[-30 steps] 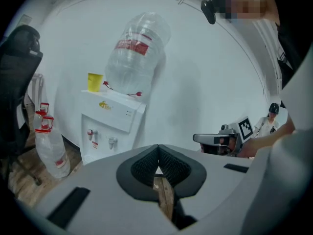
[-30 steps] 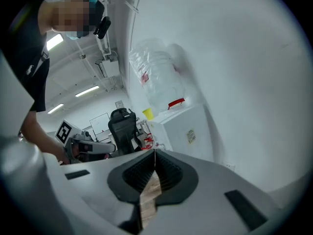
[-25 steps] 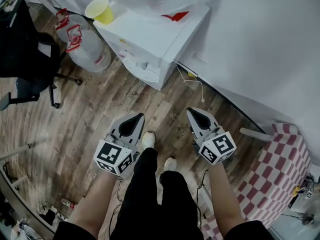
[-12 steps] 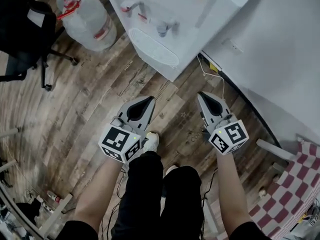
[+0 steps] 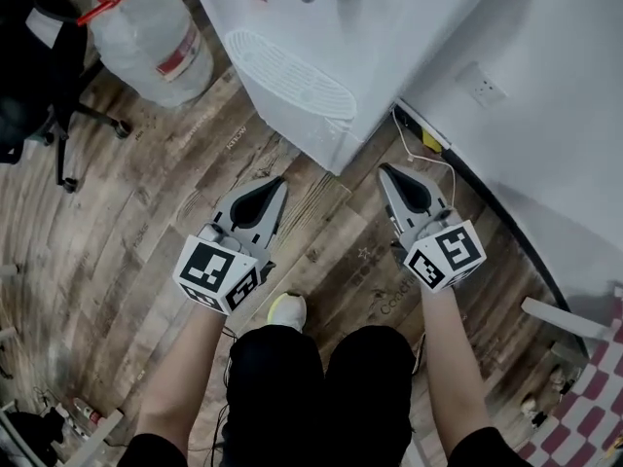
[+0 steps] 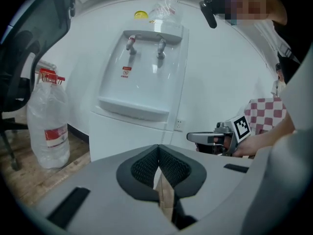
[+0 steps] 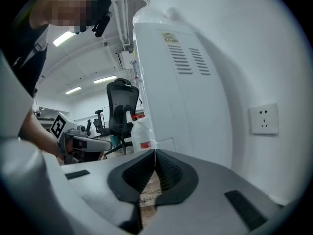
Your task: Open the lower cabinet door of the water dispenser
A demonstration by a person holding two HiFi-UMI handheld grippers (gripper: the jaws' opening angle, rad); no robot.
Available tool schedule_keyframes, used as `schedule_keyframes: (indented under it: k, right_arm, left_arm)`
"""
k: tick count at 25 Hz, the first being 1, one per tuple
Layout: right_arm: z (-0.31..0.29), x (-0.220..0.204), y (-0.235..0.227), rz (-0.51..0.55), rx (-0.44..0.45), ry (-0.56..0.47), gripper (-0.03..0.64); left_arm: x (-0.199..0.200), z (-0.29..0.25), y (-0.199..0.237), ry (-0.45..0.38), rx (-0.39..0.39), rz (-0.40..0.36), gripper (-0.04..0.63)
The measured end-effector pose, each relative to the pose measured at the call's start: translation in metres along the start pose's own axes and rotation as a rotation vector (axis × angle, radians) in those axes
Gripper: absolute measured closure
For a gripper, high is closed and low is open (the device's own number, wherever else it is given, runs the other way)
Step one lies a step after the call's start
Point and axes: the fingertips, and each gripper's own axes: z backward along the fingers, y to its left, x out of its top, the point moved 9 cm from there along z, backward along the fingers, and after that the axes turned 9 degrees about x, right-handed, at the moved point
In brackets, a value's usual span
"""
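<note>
The white water dispenser [image 5: 321, 27] stands against the wall at the top of the head view. Its lower cabinet door [image 6: 128, 137] shows under the drip tray [image 6: 132, 109] in the left gripper view and is closed. My left gripper [image 5: 280, 181] is shut and empty, held low over the wooden floor, a short way in front of the cabinet. My right gripper [image 5: 386, 170] is also shut and empty, beside the dispenser's right side [image 7: 176, 97]. Neither touches the dispenser. Each gripper view shows its own jaws pressed together, left gripper [image 6: 158, 147] and right gripper [image 7: 155, 152].
A large clear water bottle [image 5: 146, 32] stands left of the dispenser, with a black office chair [image 5: 39, 76] beyond it. A wall socket [image 5: 484, 84] and a cable [image 5: 428, 149] sit right of the dispenser. A checkered cloth [image 5: 584, 426] lies at bottom right.
Both grippers have sunk toward the floor, still shut. The head view has dropped too, so the dispenser's lower front is now close ahead of them.
</note>
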Motion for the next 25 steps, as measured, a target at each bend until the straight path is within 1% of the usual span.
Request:
schedule_keyframes:
  k: [3,7,11,16,17,18,19,21,25]
  right_arm:
    - [-0.01,-0.014,-0.008,0.023,0.0,-0.027,0.594]
    - [-0.017,-0.021,-0.016,0.062,0.003,-0.07,0.592]
    - [-0.022,-0.02,-0.019,0.106,0.005,-0.085,0.591]
    - [-0.027,-0.016,-0.02,0.15,-0.016,-0.071,0.591]
    - [-0.028,-0.016,-0.019,0.154,-0.016,-0.066,0.581]
    - [-0.029,-0.016,-0.018,0.156,-0.016,-0.061,0.532]
    - [-0.03,-0.016,-0.018,0.157,-0.016,-0.058,0.501]
    - [-0.034,-0.015,-0.016,0.16,-0.014,-0.056,0.491]
    - [-0.041,-0.013,-0.016,0.176,-0.016,-0.05,0.436]
  left_arm:
    - [-0.015,-0.01,0.008,-0.025,0.008,-0.02,0.581]
    - [-0.026,-0.023,0.009,-0.056,-0.005,-0.039,0.581]
    - [-0.026,-0.031,0.006,-0.083,-0.021,-0.061,0.581]
    - [-0.019,-0.038,-0.007,-0.113,-0.047,-0.076,0.581]
    - [-0.017,-0.039,-0.009,-0.115,-0.053,-0.078,0.581]
    - [-0.017,-0.04,-0.011,-0.115,-0.058,-0.08,0.581]
    - [-0.016,-0.041,-0.012,-0.115,-0.058,-0.079,0.581]
    - [-0.016,-0.04,-0.014,-0.115,-0.05,-0.075,0.58]
    - [-0.013,-0.04,-0.017,-0.118,-0.044,-0.076,0.58]
